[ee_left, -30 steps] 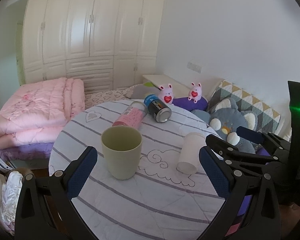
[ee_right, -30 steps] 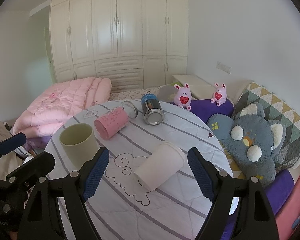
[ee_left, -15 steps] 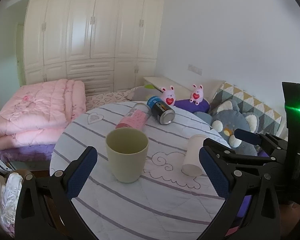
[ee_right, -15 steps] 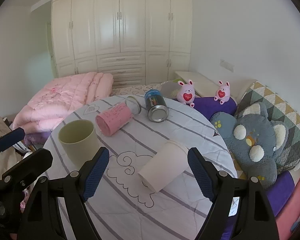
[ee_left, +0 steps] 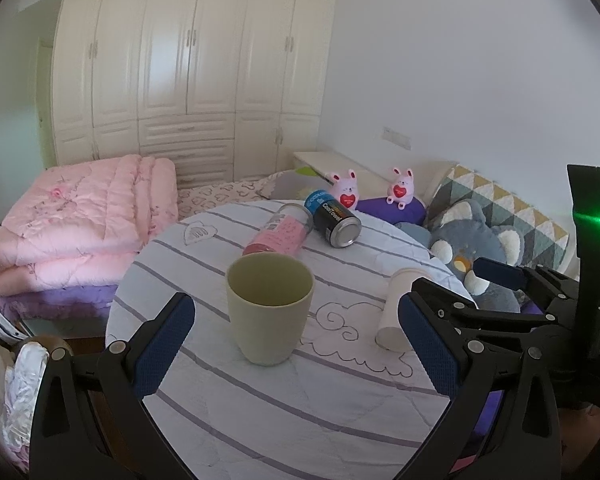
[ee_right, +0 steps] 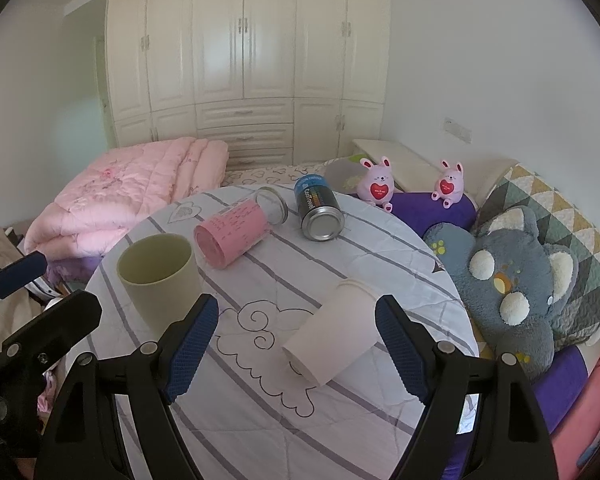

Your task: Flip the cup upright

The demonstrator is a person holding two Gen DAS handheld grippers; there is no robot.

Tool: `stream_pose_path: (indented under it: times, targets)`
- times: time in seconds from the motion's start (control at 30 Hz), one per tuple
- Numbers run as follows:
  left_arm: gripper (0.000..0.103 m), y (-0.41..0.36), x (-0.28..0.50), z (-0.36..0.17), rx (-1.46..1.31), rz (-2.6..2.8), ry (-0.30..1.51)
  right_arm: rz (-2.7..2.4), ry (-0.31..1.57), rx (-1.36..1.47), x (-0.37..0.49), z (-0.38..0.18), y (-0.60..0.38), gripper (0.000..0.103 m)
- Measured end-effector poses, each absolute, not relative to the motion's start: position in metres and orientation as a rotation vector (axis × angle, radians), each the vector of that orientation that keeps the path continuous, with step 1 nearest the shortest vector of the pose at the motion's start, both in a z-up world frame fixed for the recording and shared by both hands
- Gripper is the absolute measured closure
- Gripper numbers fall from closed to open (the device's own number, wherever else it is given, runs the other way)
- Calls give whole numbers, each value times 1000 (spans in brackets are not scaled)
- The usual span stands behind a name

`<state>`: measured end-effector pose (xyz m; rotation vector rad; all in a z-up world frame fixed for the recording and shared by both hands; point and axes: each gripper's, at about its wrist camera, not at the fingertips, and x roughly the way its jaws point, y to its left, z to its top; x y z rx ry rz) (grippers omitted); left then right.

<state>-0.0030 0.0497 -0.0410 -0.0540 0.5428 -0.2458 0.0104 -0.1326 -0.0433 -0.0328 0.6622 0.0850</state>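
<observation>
The white cup lies on its side on the round table, base toward the right gripper, whose fingers are spread wide on either side of it, touching nothing. The left gripper is spread too, empty, framing the green cup (upright already). By my reckoning, grasp and flip both remain.

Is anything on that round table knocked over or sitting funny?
Yes. The white cup lies on its side between the right tool's open fingers. The pink jar and dark can also lie tipped over farther back. Only the beige cup stands upright. Nothing looks spilled.
</observation>
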Motion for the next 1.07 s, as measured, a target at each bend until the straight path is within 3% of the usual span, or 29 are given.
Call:
stream_pose_path:
  times: [1.07]
  targets:
    - [0, 50, -1, -44, -31, -271, 561, 88, 679, -36, 13, -45, -134, 21]
